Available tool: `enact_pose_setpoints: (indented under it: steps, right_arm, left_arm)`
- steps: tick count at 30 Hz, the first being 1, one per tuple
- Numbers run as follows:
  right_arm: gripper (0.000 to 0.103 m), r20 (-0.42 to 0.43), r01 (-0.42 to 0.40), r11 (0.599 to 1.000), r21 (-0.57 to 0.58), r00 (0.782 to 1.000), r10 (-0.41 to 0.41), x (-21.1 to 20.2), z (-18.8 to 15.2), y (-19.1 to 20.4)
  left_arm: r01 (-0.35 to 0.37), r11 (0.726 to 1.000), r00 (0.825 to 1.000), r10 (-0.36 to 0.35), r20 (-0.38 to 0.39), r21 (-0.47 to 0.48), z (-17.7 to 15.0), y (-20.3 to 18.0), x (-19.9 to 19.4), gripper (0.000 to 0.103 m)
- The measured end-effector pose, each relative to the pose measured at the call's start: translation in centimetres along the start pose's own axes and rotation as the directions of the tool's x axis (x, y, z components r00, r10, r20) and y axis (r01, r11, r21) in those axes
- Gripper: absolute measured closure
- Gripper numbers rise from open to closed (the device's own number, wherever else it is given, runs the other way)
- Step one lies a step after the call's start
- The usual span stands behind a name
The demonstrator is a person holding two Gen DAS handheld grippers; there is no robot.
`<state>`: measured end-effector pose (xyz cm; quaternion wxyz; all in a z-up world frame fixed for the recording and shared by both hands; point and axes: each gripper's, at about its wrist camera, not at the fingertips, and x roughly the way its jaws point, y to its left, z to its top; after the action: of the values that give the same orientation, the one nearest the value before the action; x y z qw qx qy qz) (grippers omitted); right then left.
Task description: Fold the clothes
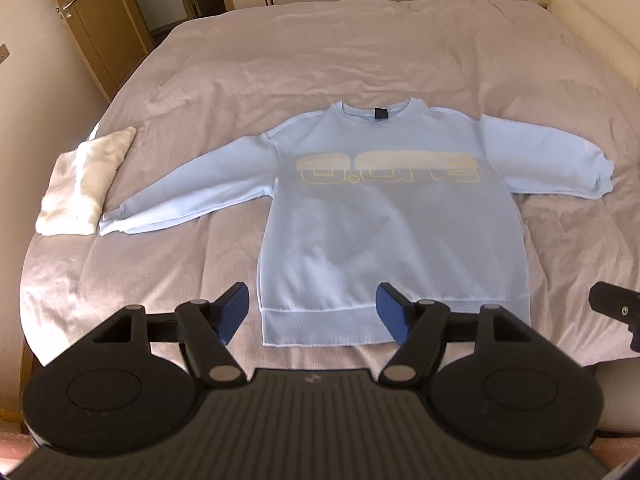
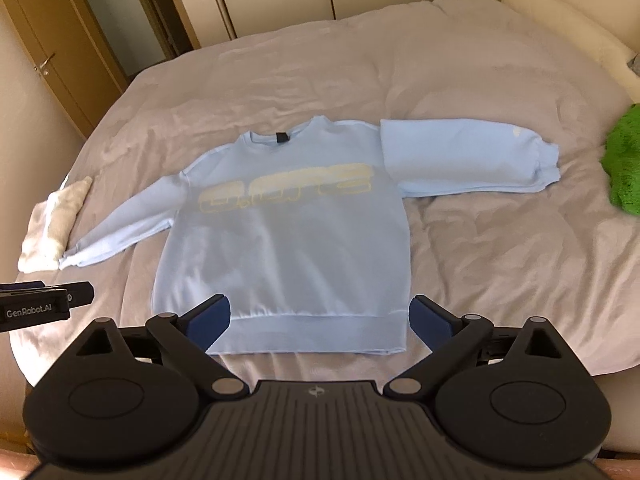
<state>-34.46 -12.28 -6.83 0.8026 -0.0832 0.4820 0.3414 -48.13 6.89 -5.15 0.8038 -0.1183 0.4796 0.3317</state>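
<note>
A light blue sweatshirt point(image 1: 384, 224) point(image 2: 288, 240) with pale yellow lettering lies flat, front up, on the bed, both sleeves spread out to the sides and its ribbed hem nearest me. My left gripper point(image 1: 314, 312) hovers over the hem's left half, open, with nothing between its blue pads. My right gripper point(image 2: 320, 326) hangs above the hem, its jaws spread wider than the hem is broad, open and holding nothing. Each gripper shows at the edge of the other's view.
A folded white fluffy garment point(image 1: 84, 184) point(image 2: 52, 228) lies by the left sleeve's cuff. A green fluffy garment point(image 2: 624, 164) sits at the bed's right side. The bed's pinkish-grey cover point(image 1: 320, 60) stretches beyond the collar. A door point(image 1: 80, 20) and wardrobe stand behind.
</note>
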Motion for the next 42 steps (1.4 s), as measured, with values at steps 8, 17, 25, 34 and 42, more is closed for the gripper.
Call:
enact_pose_setpoints:
  steps: [8, 17, 25, 34, 42]
  right_arm:
    - [0.002, 0.009, -0.002, 1.000, -0.022, 1.000, 0.002, -1.6, -1.2, -0.6]
    - [0.002, -0.021, -0.002, 0.999, -0.047, 1.000, 0.001, -1.8, -2.6, -0.7]
    - [0.002, -0.027, 0.014, 0.999, -0.048, 1.000, -0.016, -1.9, -2.8, -1.2]
    - [0.002, -0.018, 0.020, 0.999, -0.042, 1.000, -0.021, -2.1, -2.8, -1.4]
    - [0.002, -0.016, 0.011, 0.999, -0.046, 1.000, -0.011, -1.8, -2.2, -1.5]
  left_arm:
    - [-0.016, 1.000, 1.000, 0.016, 0.014, 0.001, -1.9, -0.4, -1.9, 0.032]
    - [-0.022, 1.000, 1.000, 0.022, 0.007, 0.005, -3.3, -0.5, -2.7, 0.031]
    - [-0.017, 1.000, 1.000, 0.017, 0.005, 0.015, -3.8, -1.0, -2.9, 0.031]
    - [-0.015, 0.999, 1.000, 0.015, 0.004, 0.032, -3.5, -1.3, -2.7, 0.030]
    - [-0.025, 0.999, 1.000, 0.025, 0.009, 0.027, -3.1, -1.5, -2.6, 0.028]
